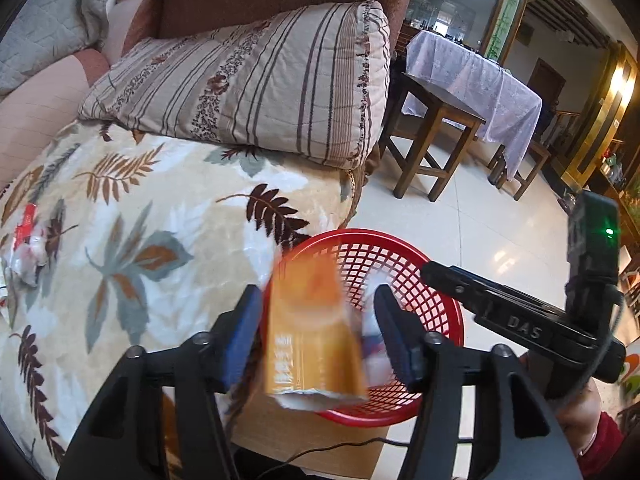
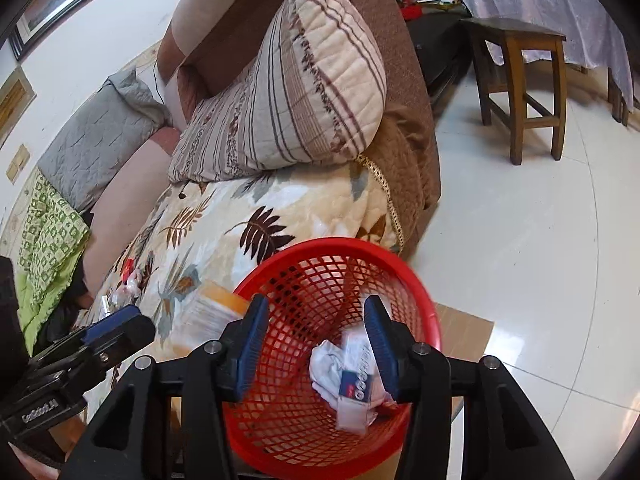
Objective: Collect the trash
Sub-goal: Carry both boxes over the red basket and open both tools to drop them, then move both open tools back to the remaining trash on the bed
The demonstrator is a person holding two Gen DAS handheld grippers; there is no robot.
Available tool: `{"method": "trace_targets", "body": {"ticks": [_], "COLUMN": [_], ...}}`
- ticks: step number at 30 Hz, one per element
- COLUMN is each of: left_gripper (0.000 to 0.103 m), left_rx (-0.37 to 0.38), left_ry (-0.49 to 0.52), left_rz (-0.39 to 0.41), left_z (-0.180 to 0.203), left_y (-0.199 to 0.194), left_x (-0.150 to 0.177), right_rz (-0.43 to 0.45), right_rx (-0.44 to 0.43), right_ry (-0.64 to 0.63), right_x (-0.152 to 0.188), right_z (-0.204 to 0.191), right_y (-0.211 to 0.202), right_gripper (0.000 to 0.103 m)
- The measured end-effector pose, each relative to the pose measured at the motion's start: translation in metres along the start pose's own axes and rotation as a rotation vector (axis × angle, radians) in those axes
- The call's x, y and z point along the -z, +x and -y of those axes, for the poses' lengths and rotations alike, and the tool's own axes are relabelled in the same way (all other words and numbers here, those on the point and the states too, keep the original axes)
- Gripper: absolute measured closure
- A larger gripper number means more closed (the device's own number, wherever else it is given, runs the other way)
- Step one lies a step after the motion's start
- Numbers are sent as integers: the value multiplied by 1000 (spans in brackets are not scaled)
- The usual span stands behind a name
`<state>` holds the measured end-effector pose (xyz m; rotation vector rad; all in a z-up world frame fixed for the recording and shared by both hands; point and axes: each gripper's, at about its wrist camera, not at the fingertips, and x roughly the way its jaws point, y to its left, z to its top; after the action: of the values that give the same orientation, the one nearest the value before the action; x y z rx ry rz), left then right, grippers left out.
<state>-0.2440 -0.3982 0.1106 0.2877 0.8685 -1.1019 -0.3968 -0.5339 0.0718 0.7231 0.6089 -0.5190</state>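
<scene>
Hanging blurred between the pads of the left tongs (image 1: 316, 320), an orange carton (image 1: 312, 332) is seen at the near rim of a red mesh basket (image 1: 444, 300); the pads stand wide apart and no contact with the carton can be made out, so whether it is gripped cannot be told. From the right wrist view the same carton (image 2: 216, 308) shows just outside the basket's (image 2: 416, 288) left rim, over the leaf-print blanket (image 2: 224, 216). The right tongs (image 2: 316, 336) are held apart above the basket mouth, with nothing between them. Inside the basket a crumpled white tissue (image 2: 326, 364) and a small blue-and-white box (image 2: 356, 384) lie touching each other. Further trash, a red-and-white wrapper (image 1: 26, 236), is left on the blanket (image 1: 160, 200) well away from the basket, at the far left. A striped pillow (image 1: 256, 84) is propped against the brown sofa arm. A wooden stool (image 2: 520, 80) is noted on the tiled floor beyond. A red sleeve (image 1: 604, 440) is seen at the right tongs' (image 1: 440, 272) handle.
</scene>
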Motion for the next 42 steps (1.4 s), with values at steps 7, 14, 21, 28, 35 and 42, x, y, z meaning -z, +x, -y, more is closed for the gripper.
{"method": "trace_targets", "body": {"ticks": [7, 14, 21, 28, 35, 42], "left_gripper": [43, 41, 35, 32, 31, 31], "left_rx": [14, -34, -207, -263, -383, -472], "left_ry": [14, -89, -147, -279, -356, -406], "left_rz": [10, 93, 224, 300, 328, 326], "left_z": [4, -46, -106, -163, -216, -259], "left_y": [-8, -47, -99, -127, -154, -187], "left_x": [-1, 4, 12, 30, 68, 108], "right_rz": [-21, -19, -70, -102, -128, -162], "right_rx": [-19, -69, -88, -67, -91, -107], "right_ry": [14, -132, -251, -324, -392, -486], "right_x": [1, 5, 13, 17, 36, 67], "right_z": [-1, -72, -139, -191, -251, -302], "right_y": [-15, -29, -37, -33, -22, -9], "right_gripper": [48, 48, 48, 46, 45, 43]}}
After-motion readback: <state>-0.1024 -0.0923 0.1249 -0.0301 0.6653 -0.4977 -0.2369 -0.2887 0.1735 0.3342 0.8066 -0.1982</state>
